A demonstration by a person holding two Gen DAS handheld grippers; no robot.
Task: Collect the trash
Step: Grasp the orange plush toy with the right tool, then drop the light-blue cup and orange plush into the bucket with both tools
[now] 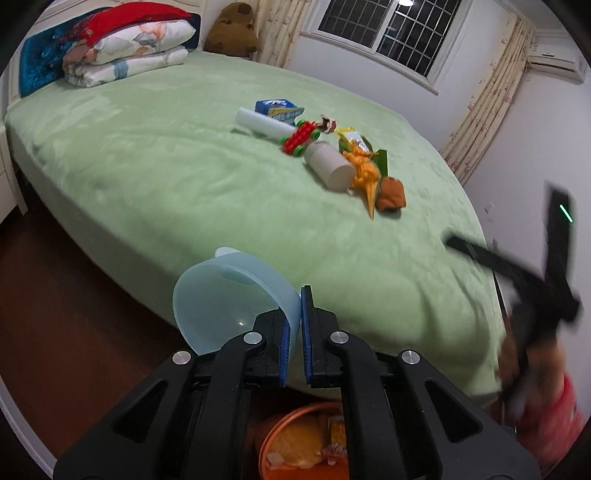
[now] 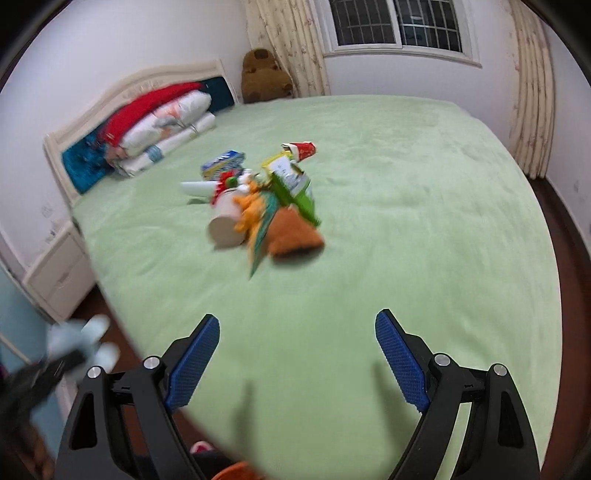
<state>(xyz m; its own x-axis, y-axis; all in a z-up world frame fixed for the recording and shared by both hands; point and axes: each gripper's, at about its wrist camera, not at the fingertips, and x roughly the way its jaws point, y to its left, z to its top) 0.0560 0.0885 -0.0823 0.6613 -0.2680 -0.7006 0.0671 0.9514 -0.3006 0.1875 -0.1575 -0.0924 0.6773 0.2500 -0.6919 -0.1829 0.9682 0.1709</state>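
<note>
My left gripper (image 1: 300, 306) is shut on the rim of a pale blue plastic bowl (image 1: 225, 302), held over the bed's near edge. An orange bin (image 1: 295, 443) with wrappers in it stands on the floor below. My right gripper (image 2: 297, 328) is open and empty above the green bed (image 2: 406, 221). A pile lies mid-bed: a white cup (image 1: 330, 166), an orange toy dinosaur (image 1: 365, 171), a brown plush (image 1: 391, 194), a green-yellow snack wrapper (image 2: 291, 181), a red crumpled cup (image 2: 304, 149), a red toy car (image 1: 300, 138), a white roll (image 1: 262, 123) and a blue tissue pack (image 1: 279, 109).
Folded bedding and a red pillow (image 1: 125, 44) lie at the headboard, with a brown teddy bear (image 1: 232, 31) in the corner. A white nightstand (image 2: 55, 273) stands beside the bed. Dark floor surrounds the bed. The right gripper shows blurred in the left wrist view (image 1: 517, 273).
</note>
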